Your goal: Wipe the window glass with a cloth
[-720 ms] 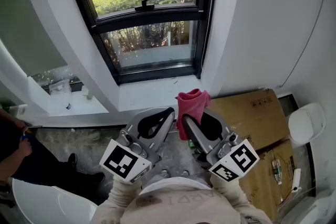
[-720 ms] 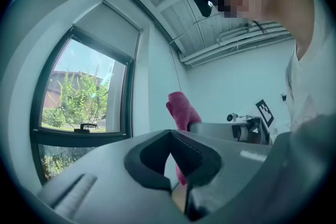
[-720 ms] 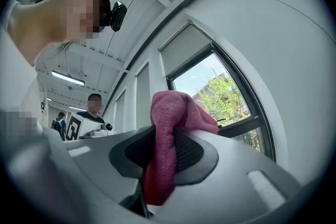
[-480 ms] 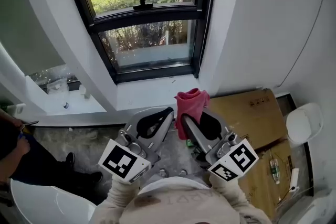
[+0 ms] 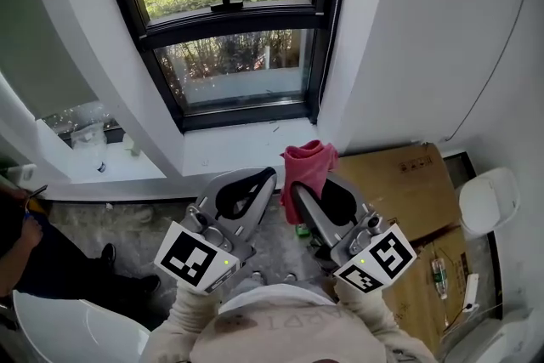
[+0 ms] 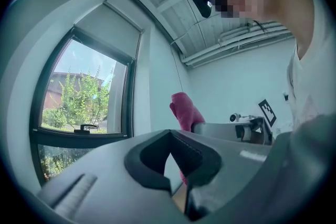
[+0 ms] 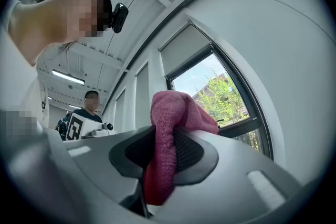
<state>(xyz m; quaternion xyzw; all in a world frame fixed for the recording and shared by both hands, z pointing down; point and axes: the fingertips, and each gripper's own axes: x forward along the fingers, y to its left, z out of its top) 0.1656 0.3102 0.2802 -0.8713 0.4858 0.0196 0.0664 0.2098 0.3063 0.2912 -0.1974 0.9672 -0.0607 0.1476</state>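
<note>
Right tool [image 5: 297, 198]: jaws closed on a pink cloth [image 5: 308, 167], which sticks up above them.
Left tool [image 5: 269, 177]: jaws together, empty, just left of the cloth.
Window glass [image 5: 234, 72]: far, beyond both tools.

The head view looks from high up, steeply down; the left gripper [image 5: 257, 183] and the right gripper [image 5: 299, 195] are close below it, and the window [image 5: 234, 38] is farther off at the top; the left gripper view sits low, just behind its own jaws, and looks up along them, with the window on its left side; the right gripper view sits the same way, with the window on its right side; all three views share the window and the pink cloth [image 5: 308, 166]; each gripper view also sees the other gripper beside it.
</note>
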